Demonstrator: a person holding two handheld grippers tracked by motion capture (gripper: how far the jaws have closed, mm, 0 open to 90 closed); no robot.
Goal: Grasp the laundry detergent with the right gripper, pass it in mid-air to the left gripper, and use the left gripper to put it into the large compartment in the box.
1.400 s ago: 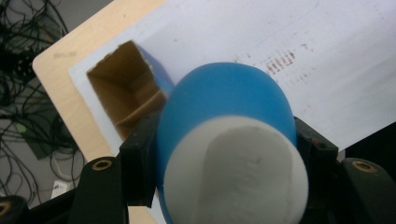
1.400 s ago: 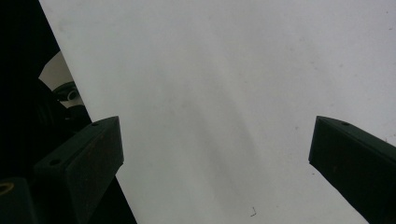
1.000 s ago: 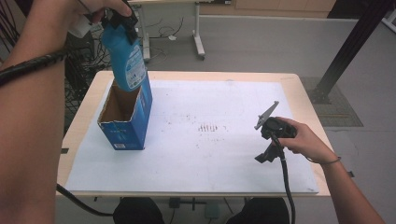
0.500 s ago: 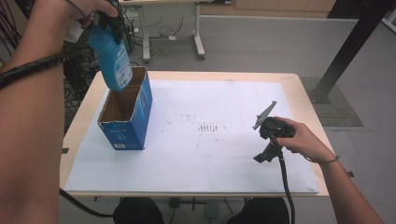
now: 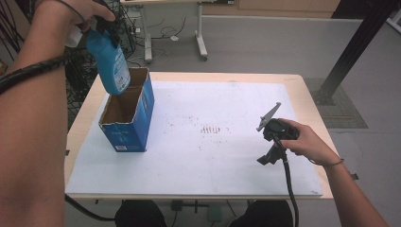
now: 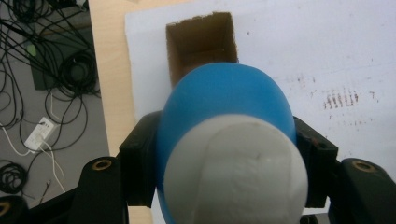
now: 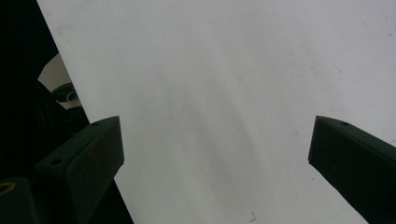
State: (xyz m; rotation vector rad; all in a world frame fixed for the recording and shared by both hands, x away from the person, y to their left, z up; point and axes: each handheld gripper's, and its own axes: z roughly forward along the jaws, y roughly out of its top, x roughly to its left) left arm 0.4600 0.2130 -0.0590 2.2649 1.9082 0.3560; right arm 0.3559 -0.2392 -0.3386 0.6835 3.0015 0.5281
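A blue bottle (image 5: pixel 109 64) with a white cap (image 6: pixel 236 172) hangs tilted over the far end of an open blue cardboard box (image 5: pixel 127 118). Its base is level with the box's rim. My left gripper (image 5: pixel 101 28) is shut on the bottle's upper part, cap toward the camera, and in the left gripper view the left gripper (image 6: pixel 229 154) has the bottle (image 6: pixel 224 107) between its jaws above the box opening (image 6: pixel 201 46). My right gripper (image 5: pixel 268 156) rests at the table's right side, pointing down at the white sheet (image 5: pixel 213 156). The right gripper (image 7: pixel 215 154) is open, with nothing between its jaws.
The white sheet covers most of the wooden table (image 5: pixel 302 82). Faint red marks (image 5: pixel 213 128) sit near its middle. Tangled cables (image 6: pixel 42 70) lie on the floor to the left. A desk's legs (image 5: pixel 201 42) stand beyond, and a black post (image 5: pixel 359 42) rises at the far right.
The left gripper has carried the bottle a little left and down, and the bottle now tilts over the box's far end. The right hand has stayed put.
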